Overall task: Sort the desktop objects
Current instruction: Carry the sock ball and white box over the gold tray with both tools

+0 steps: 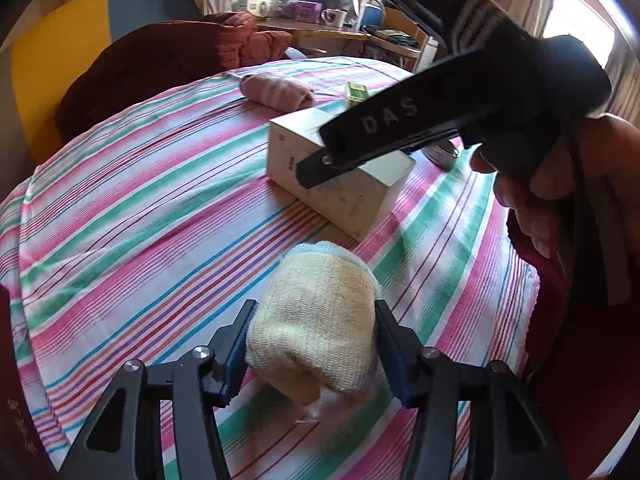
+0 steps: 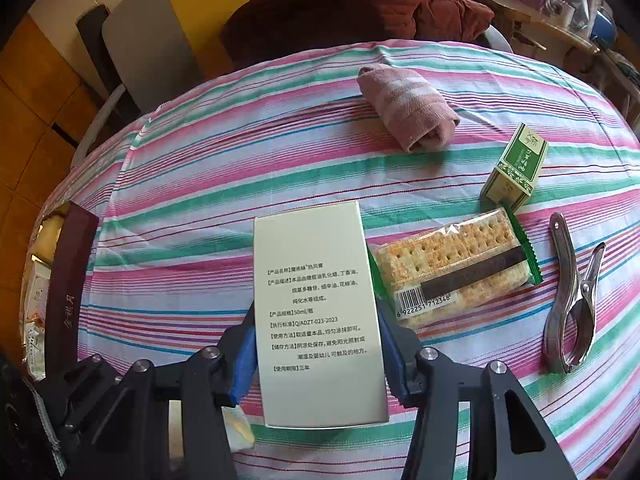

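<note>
A rolled cream sock (image 1: 316, 320) lies on the striped tablecloth (image 1: 140, 220), and my left gripper (image 1: 315, 308) is shut on it, a blue pad against each side. Farther back stands a white carton (image 1: 340, 184), with the black body of the other gripper tool (image 1: 400, 128) in a person's hand over it. In the right wrist view my right gripper (image 2: 316, 312) is shut on that white carton (image 2: 316, 280), its printed face up and the blue pads pressed on its long sides. A bit of the cream sock (image 2: 240, 428) shows at the lower left.
A rolled pink sock (image 2: 404, 108) lies toward the far side. A small green box (image 2: 516, 168), a cracker packet (image 2: 452, 264) and a metal clamp tool (image 2: 572, 300) sit right of the carton. A dark red box (image 2: 68, 280) stands at the left table edge; a brown jacket (image 2: 340, 4) is behind.
</note>
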Available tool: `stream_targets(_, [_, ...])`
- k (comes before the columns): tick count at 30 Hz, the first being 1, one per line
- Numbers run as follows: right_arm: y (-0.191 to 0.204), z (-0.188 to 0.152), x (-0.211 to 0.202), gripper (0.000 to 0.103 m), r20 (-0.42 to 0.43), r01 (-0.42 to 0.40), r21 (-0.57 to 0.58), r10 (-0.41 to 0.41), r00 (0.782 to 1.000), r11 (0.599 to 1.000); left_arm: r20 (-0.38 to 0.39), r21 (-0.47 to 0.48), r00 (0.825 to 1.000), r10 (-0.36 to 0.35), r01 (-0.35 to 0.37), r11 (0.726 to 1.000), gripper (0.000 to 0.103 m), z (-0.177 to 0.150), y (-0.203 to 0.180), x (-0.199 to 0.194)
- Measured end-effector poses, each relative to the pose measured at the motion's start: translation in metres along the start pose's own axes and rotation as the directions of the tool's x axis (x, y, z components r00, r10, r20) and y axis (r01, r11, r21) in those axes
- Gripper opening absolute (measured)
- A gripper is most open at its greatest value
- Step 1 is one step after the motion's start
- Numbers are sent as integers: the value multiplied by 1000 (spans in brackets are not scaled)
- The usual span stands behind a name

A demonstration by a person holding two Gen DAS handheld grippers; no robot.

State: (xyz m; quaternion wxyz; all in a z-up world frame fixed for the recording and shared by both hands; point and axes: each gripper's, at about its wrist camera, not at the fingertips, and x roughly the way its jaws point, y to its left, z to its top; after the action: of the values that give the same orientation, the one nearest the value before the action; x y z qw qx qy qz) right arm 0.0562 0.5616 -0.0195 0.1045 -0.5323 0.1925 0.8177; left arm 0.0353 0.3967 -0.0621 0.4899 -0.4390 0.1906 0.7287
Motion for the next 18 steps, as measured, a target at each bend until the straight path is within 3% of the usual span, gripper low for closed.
stream_targets(5, [7,-3,-1,53,3,-45,-11,45,999,999,7,-52,1000,-10,10,999,57,-7,11,-10])
stream_targets(18, [14,-8,-2,53,0,-56,-13,56,998,998,62,-153,998,2,8,988,57,-43,43,-59])
